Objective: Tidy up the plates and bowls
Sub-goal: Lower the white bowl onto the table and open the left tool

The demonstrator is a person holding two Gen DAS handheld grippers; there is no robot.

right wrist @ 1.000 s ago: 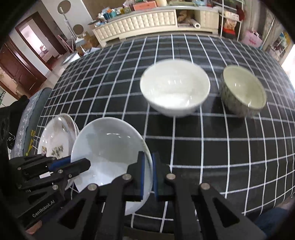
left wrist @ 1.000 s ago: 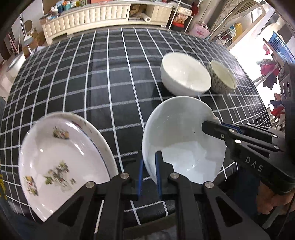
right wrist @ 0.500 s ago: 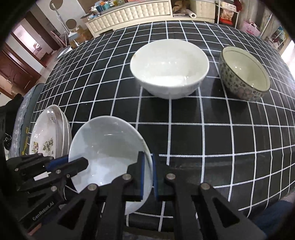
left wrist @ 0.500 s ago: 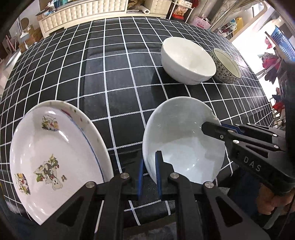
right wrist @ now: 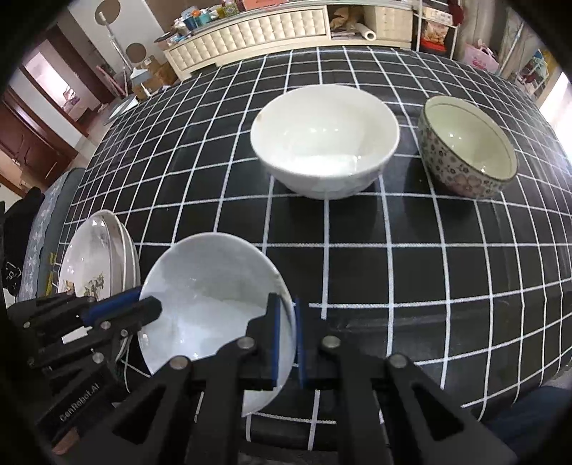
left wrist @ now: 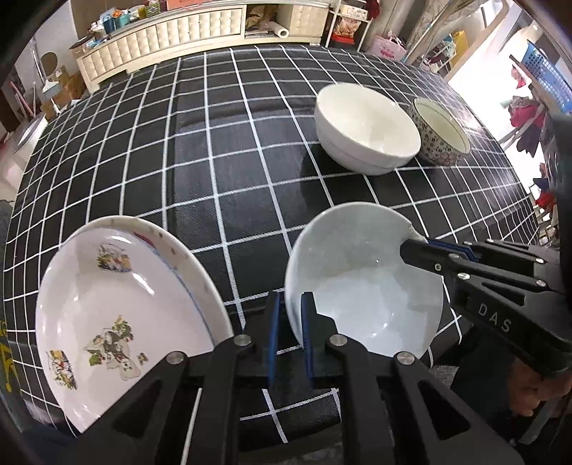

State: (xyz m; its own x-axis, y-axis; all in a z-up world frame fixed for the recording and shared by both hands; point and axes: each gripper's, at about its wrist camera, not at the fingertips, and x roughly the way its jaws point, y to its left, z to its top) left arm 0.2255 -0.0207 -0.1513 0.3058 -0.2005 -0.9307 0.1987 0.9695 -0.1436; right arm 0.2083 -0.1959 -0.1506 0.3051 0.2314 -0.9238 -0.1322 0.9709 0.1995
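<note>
A plain white shallow dish (left wrist: 364, 286) (right wrist: 207, 304) sits near the table's front edge, held from both sides. My left gripper (left wrist: 289, 322) is shut on its left rim and shows in the right wrist view as black fingers (right wrist: 143, 307). On the opposite rim my right gripper (right wrist: 286, 332) is shut too, reaching in from the right (left wrist: 414, 246). Just left of the dish lies a stack of two decorated plates (left wrist: 118, 311) (right wrist: 96, 264). Farther back stand a white bowl (left wrist: 368, 128) (right wrist: 323, 143) and a flower-patterned bowl (left wrist: 441, 137) (right wrist: 466, 153), side by side.
A black tablecloth with a white grid (left wrist: 221, 150) covers the table. Beyond the far edge runs a long cream cabinet (left wrist: 171, 32) with clutter on top. A hand (left wrist: 536, 393) grips the right tool at the lower right.
Both grippers keep their hold on the white dish. The views tipped down toward the table half a second ago and have tilted back up, so the cabinet shows again.
</note>
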